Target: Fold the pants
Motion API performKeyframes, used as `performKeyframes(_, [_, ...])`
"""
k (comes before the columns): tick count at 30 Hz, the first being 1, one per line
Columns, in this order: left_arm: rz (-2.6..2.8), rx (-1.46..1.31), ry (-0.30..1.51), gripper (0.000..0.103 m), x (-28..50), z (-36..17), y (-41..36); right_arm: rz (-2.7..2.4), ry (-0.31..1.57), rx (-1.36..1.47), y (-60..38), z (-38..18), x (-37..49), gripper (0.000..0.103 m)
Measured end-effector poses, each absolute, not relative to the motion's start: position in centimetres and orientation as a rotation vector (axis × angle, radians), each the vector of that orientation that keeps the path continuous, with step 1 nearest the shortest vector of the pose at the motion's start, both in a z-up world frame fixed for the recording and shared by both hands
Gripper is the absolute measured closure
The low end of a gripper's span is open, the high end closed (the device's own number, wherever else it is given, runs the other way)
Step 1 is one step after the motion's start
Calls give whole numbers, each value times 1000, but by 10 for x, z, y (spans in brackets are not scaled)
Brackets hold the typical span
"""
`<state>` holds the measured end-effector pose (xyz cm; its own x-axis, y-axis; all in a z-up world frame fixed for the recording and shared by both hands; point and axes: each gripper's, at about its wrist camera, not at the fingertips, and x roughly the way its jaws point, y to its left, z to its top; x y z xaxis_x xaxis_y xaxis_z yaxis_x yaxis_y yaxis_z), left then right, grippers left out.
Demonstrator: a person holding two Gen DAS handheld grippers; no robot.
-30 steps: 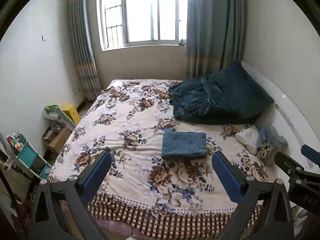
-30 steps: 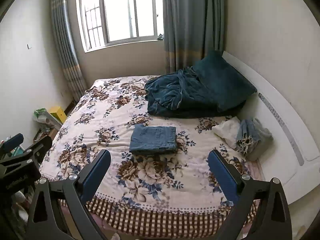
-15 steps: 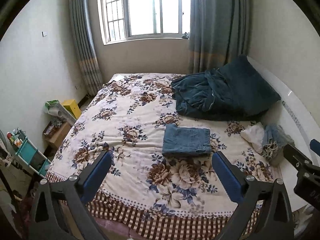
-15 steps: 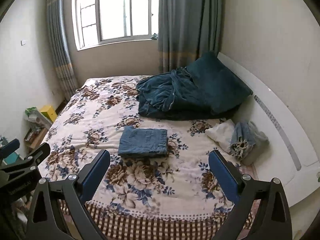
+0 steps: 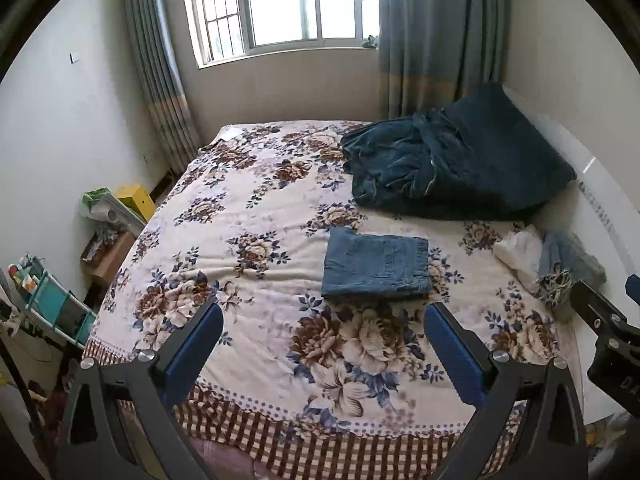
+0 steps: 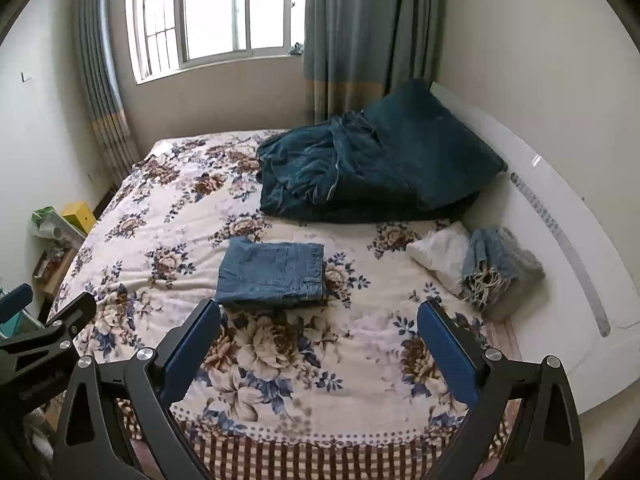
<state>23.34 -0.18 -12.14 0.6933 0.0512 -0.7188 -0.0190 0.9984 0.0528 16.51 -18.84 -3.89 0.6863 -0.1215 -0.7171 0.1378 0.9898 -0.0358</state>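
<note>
Blue denim pants (image 5: 375,265) lie folded into a neat rectangle on the floral bedspread (image 5: 248,216), near the middle of the bed; they also show in the right wrist view (image 6: 273,274). My left gripper (image 5: 324,336) is open and empty, held back above the bed's near edge, apart from the pants. My right gripper (image 6: 319,334) is open and empty too, also short of the pants. The right gripper's body shows at the right edge of the left wrist view (image 5: 608,332); the left gripper's body shows at the left of the right wrist view (image 6: 44,332).
A dark teal blanket and pillow (image 5: 456,168) are heaped at the far right by the white headboard (image 6: 560,216). White and grey-blue cloths (image 6: 476,268) lie by the headboard. Boxes (image 5: 134,200) and a teal shelf (image 5: 48,304) stand on the floor at left. A window (image 5: 288,4) is behind.
Both grippers have shifted a little and tilted, so the bed and folded pants sit slightly differently in view. The pants have not moved. Both grippers stay open.
</note>
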Motion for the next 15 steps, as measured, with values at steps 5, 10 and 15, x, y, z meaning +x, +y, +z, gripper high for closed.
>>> performKeyframes(5, [41, 57, 820, 0, 245, -130, -7, -153, 828, 25, -193, -55, 181, 2])
performKeyframes(10, [47, 56, 830, 0, 249, -134, -8, -152, 830, 31, -195, -61, 185, 2])
performKeyframes(15, [49, 60, 829, 0, 251, -135, -7, -141, 841, 35, -194, -64, 190, 2])
